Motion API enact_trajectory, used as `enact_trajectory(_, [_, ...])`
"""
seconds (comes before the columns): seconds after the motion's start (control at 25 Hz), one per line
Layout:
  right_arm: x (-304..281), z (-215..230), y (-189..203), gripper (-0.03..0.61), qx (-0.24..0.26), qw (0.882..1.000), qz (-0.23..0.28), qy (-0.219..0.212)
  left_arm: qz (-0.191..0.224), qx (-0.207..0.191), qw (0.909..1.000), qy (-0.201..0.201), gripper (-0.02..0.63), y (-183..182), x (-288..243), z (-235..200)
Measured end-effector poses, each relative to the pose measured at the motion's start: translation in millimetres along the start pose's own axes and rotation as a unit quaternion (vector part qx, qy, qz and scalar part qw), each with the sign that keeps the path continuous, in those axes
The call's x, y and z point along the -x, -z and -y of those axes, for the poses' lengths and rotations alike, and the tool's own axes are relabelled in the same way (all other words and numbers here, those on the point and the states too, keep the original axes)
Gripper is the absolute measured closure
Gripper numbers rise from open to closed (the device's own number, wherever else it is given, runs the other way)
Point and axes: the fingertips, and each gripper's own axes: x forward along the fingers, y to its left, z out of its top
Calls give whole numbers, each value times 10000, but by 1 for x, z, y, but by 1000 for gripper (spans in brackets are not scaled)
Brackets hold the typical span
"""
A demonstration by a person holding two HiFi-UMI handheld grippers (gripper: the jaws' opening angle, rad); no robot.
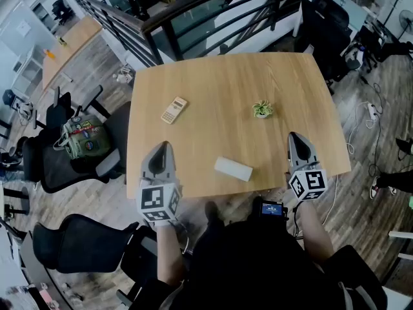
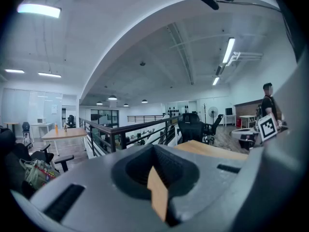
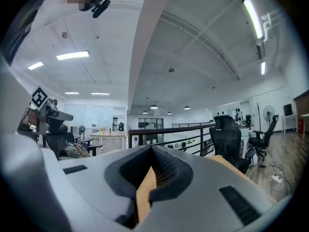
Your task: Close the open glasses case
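Grey-shelled, the left gripper (image 1: 162, 148) and the right gripper (image 1: 295, 138) both have their jaws pressed together with nothing between them. Each is held at a near corner of the wooden table (image 1: 219, 82) and points away from the person. Roughly midway between them and apart from both lies the pale glasses case (image 1: 233, 168), flat on the tabletop close to the near edge, its long axis running from upper left to lower right in the head view and its lid seemingly down; farther out sit a calculator (image 1: 173, 110) and a small potted plant (image 1: 262, 109).
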Motion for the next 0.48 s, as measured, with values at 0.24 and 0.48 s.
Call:
enact_trajectory(0.24, [1, 1, -4, 563, -22, 10000, -10, -1, -17, 17, 10000, 45, 615, 2, -4, 0])
enact_trajectory(0.48, [1, 2, -6, 565, 19, 10000, -43, 19, -26, 1, 10000, 96, 615, 3, -6, 3])
